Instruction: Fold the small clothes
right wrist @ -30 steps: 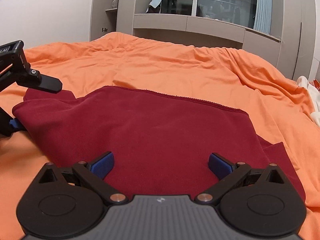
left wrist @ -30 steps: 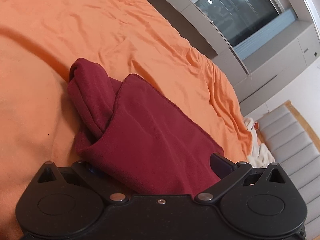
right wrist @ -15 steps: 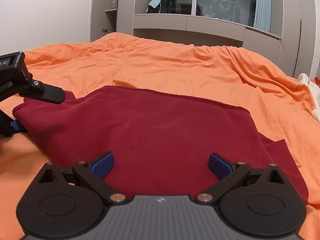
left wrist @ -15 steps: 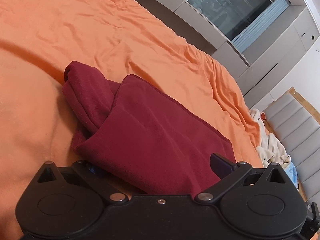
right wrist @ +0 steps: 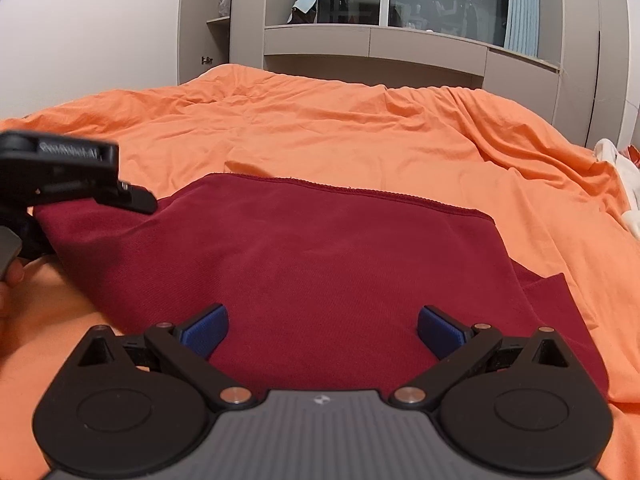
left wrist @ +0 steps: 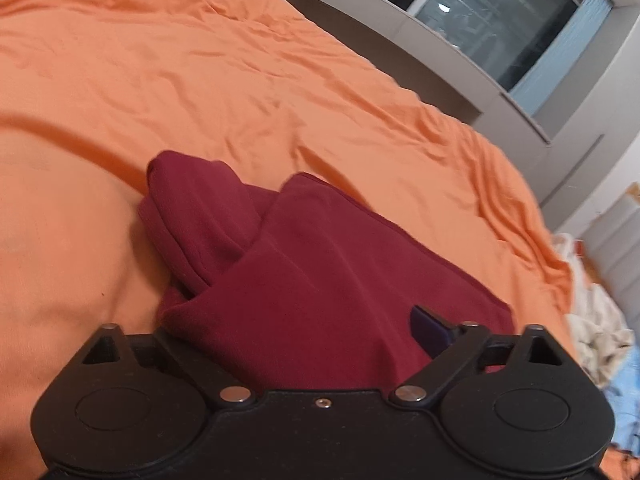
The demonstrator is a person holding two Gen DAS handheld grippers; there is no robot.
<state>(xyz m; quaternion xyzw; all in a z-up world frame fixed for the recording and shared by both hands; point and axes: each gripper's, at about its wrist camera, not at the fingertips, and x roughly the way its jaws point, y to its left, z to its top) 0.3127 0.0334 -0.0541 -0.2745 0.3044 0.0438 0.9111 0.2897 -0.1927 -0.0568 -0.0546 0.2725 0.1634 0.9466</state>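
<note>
A dark red garment point(left wrist: 320, 280) lies on the orange bed cover point(left wrist: 200, 80), partly folded, with a rolled sleeve or hood at its left. My left gripper point(left wrist: 304, 328) is open with the garment's edge lying between its fingers; the left finger is hidden under cloth, the right blue pad point(left wrist: 430, 326) shows. In the right wrist view the garment point(right wrist: 320, 248) spreads flat, and my right gripper point(right wrist: 322, 330) is open just above its near edge. The left gripper point(right wrist: 80, 176) shows there at the garment's left edge.
The orange cover point(right wrist: 360, 132) fills the bed. A heap of white and pale blue clothes point(left wrist: 600, 332) lies at the bed's right side. Grey cabinets and a dark window point(right wrist: 440, 4) stand behind the bed.
The left gripper has tilted and shifted right a little along the garment's left edge; its view turned toward the bed. The right gripper has hardly moved. Both stay open.
</note>
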